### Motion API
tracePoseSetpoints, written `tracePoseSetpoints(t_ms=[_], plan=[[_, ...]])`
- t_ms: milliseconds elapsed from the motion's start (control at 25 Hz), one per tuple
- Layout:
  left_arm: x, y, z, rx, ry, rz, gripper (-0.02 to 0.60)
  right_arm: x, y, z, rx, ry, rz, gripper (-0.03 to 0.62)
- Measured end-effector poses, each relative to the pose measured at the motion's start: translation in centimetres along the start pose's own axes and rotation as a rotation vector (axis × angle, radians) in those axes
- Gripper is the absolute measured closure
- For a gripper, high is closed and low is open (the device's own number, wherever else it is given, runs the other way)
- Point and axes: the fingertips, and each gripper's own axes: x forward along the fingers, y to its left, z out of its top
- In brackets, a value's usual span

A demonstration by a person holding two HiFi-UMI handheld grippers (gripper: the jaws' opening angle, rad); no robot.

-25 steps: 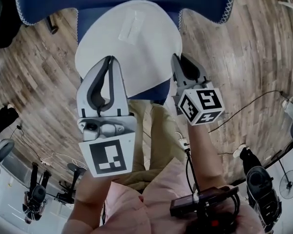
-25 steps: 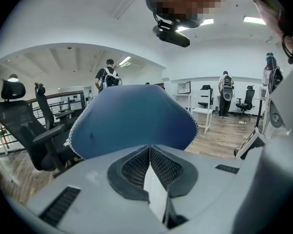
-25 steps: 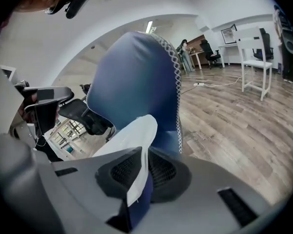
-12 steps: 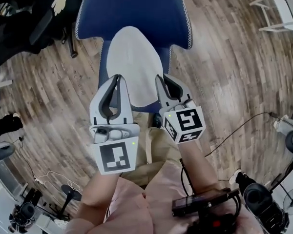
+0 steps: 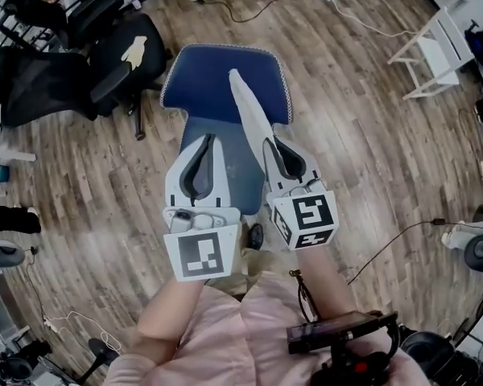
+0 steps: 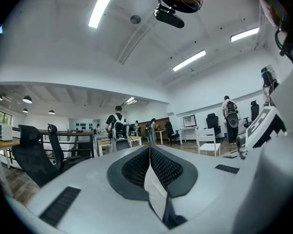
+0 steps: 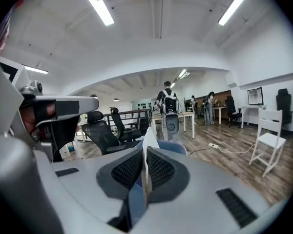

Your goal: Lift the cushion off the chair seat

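Item: white, thin, rounded fabric cushion [image 5: 248, 115]. It was raised clear of the blue upholstered chair [image 5: 201, 79] with white-stitched edging and was turned on edge. From the head view it showed only as a narrow white strip running from the far backrest toward the near right.

Change noted: half a second earlier the cushion lay broad and flat-faced over the seat. Now it was reduced to that strip, the bare blue seat showed to its left, and the chair sat farther below both tools. Judged: the lift was essentially accomplished, with only carrying away or setting down left.

Left gripper [image 5: 203, 141]: pads pressed together, with a sliver of white fabric caught between them low in its own view, seemingly the cushion's edge.

Right gripper [image 5: 272, 147]: pads clamped on the cushion's thin edge [image 7: 147, 143], which had a blue underside beneath.

Surround: grey-brown plank floor [image 5: 370, 135].
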Motion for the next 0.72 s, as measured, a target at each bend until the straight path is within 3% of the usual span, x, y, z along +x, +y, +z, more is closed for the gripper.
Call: tracePoseSetpoints(t_ms=[360,720], plan=[[-1.7,-1.5,8.7,0.000,-0.156,-0.025,0.566,-5.9,0.4,10.7,-0.117,-0.159,-0.033,0.568],[-3.8,-2.2,13.4,0.030,-0.244,-0.024,0.566,-9.1,2.2,15.0,-0.216,-0.248,-0.047,0.569]])
